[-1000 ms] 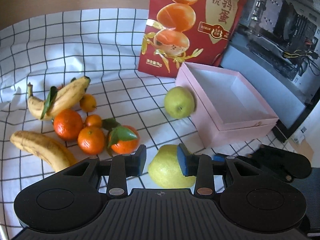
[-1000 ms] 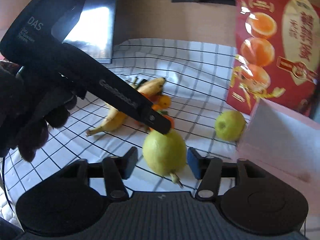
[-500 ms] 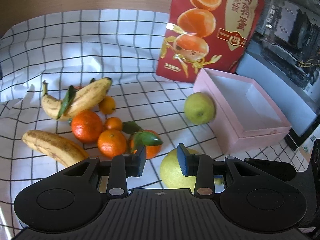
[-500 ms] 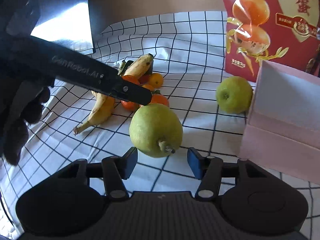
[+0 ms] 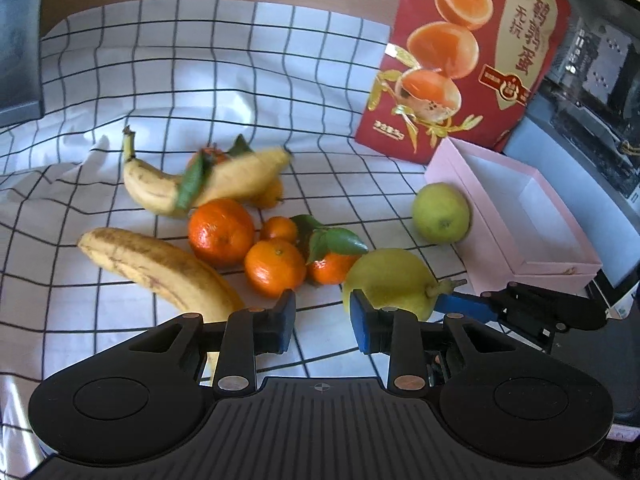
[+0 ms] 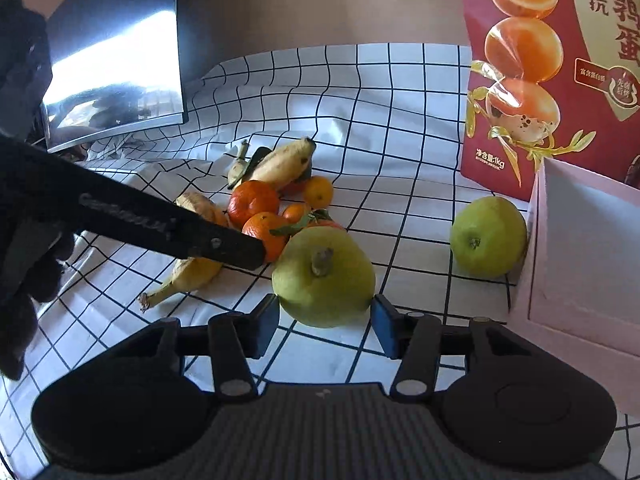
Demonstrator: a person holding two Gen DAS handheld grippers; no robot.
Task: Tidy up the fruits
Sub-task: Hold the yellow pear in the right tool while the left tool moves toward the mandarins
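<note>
Lying stem-up on the checked cloth (image 6: pixel 400 92) near the pink box (image 6: pixel 580 264), the yellow-green pear (image 6: pixel 324 276) sits between the wide-open, empty right tool (image 6: pixel 325 330), while the left tool (image 5: pixel 323 320), likewise open and empty, hovers beside it.

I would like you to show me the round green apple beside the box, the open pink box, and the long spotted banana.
Round green apple (image 6: pixel 488 236), right wrist view, middle of its skin.
Open pink box (image 5: pixel 496 216), left wrist view, near side wall.
Long spotted yellow banana (image 5: pixel 160 268), left wrist view, middle of its peel.
</note>
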